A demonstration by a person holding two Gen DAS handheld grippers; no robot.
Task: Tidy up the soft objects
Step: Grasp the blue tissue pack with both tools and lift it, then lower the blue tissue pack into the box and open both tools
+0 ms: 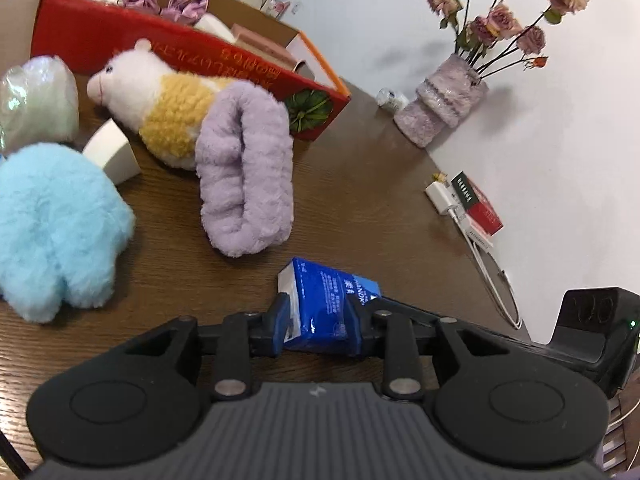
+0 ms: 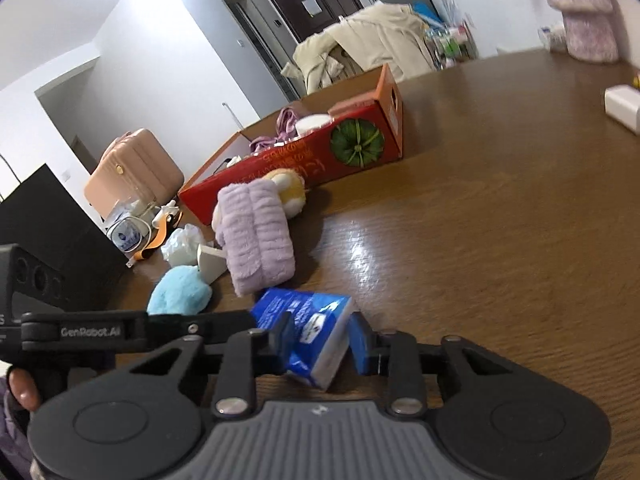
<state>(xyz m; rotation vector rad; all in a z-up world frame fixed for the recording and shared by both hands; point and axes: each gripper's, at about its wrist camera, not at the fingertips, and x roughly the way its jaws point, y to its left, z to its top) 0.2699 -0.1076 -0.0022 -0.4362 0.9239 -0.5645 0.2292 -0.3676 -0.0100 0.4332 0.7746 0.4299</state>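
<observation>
1. The left gripper (image 1: pixel 318 322) was closed on the blue tissue pack (image 1: pixel 328 304); both blue pads pressed against the pack's sides just above the brown table (image 1: pixel 360 184).
2. In the right wrist view, the right gripper (image 2: pixel 322 344) had the same tissue pack (image 2: pixel 308 332) between its fingers. The left pad touched the pack; a narrow gap showed beside the right pad, so whether this gripper actually clamped the pack could not be told.
3. The pack sat tilted, with its white end facing the right gripper's camera.
4. The lilac fluffy roll (image 1: pixel 244 168) lay on the table just beyond the tissue pack, leaning against the white-and-yellow plush animal (image 1: pixel 160 100).
5. The plush animal lay alongside the red cardboard box (image 1: pixel 120 36), which held purple fabric items (image 1: pixel 184 2) and other objects.
6. The light-blue fluffy item (image 1: pixel 56 228) lay to the left of the lilac roll, with a white wedge-shaped object (image 1: pixel 112 152) between it and the plush animal.
7. A vase of dried roses (image 1: pixel 444 108) stood near the wall.
</observation>
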